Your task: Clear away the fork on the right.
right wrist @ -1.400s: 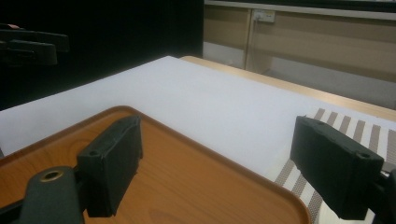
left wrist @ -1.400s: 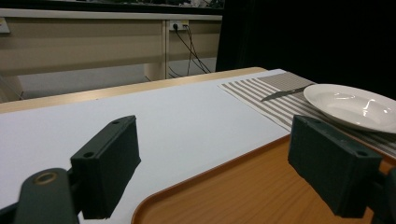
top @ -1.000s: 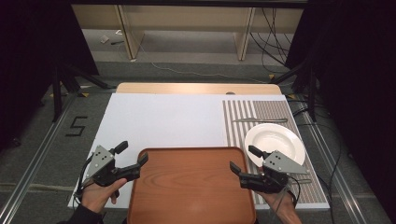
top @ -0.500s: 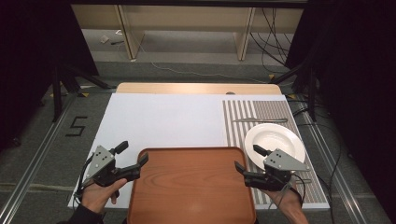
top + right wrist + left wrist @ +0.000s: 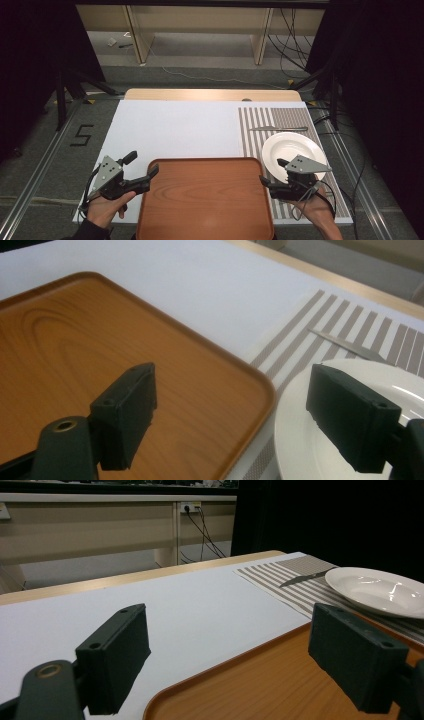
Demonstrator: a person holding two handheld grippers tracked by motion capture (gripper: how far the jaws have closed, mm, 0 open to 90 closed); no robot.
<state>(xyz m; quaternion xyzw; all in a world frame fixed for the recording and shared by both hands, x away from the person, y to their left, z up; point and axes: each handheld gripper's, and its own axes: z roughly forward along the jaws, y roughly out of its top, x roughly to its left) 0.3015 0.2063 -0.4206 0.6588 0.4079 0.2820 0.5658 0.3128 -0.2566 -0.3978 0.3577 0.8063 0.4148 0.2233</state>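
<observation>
The right gripper (image 5: pixel 232 415) has its two black jaws spread wide, with nothing between them. The left jaw hangs over the wooden tray (image 5: pixel 75 350), the right one over the white plate (image 5: pixel 295 440). The tray's rounded corner lies between the jaws, just beside the plate's rim. Farther off, a knife (image 5: pixel 345 347) lies on the striped placemat (image 5: pixel 305 335), beyond the plate.

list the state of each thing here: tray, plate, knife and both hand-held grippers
tray: empty, flat on the table, between the two grippers
plate: empty, upright on the striped mat
knife: flat on the mat, beyond the plate
left hand-held gripper: open, at the tray's left edge
right hand-held gripper: open, at the tray's right edge
</observation>
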